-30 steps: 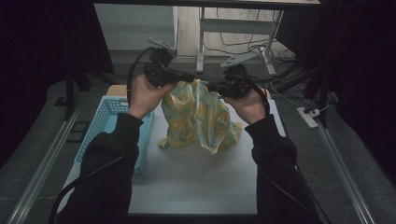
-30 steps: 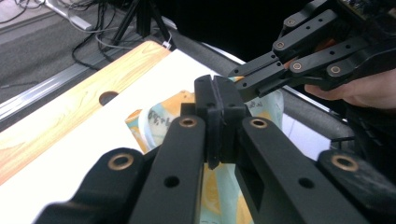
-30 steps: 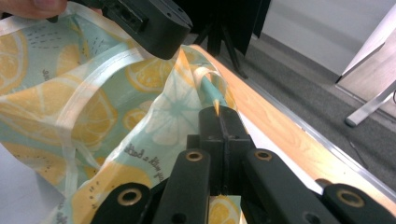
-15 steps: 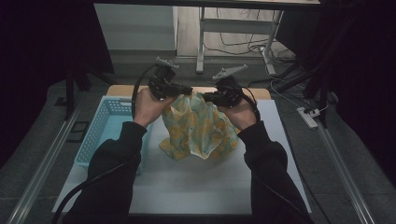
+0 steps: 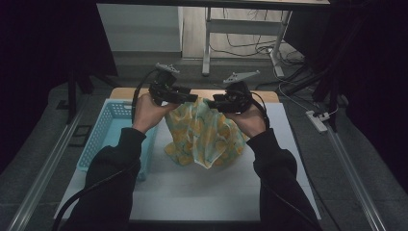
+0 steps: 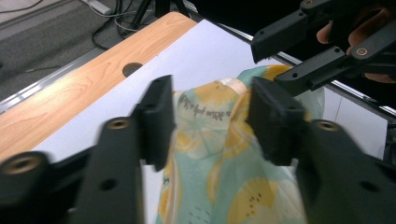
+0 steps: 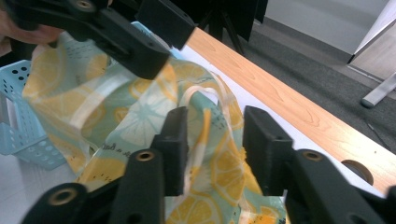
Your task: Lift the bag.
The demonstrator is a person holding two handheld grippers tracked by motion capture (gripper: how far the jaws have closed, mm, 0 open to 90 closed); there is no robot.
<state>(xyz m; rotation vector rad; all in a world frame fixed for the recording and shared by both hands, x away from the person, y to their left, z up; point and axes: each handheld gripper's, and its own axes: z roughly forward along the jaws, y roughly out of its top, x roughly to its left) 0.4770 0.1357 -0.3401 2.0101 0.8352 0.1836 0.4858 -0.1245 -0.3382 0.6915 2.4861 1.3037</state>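
A mint cloth with a yellow lemon print [image 5: 202,137] stands bunched on the white table top [image 5: 192,192], its top edge up between my two grippers. My left gripper [image 5: 192,97] and right gripper [image 5: 211,103] face each other just above it. In the left gripper view the left gripper [image 6: 210,116] has its jaws apart with the cloth [image 6: 210,154] loose between them. In the right gripper view the right gripper [image 7: 215,135] is likewise open around a fold of the cloth [image 7: 140,116]. Both pairs of jaws have just been opening, and the pads do not press the fabric.
A light blue perforated basket [image 5: 113,120] stands at the left of the table, beside the cloth. A wooden strip [image 6: 93,79] with a round hole [image 6: 131,69] runs along the far edge. Cables and a metal stand leg [image 5: 207,43] lie on the floor beyond.
Both hands have come down with the cloth, which now rests bunched on the table. The jaws of both grippers, shut on its top edge before, now stand apart.
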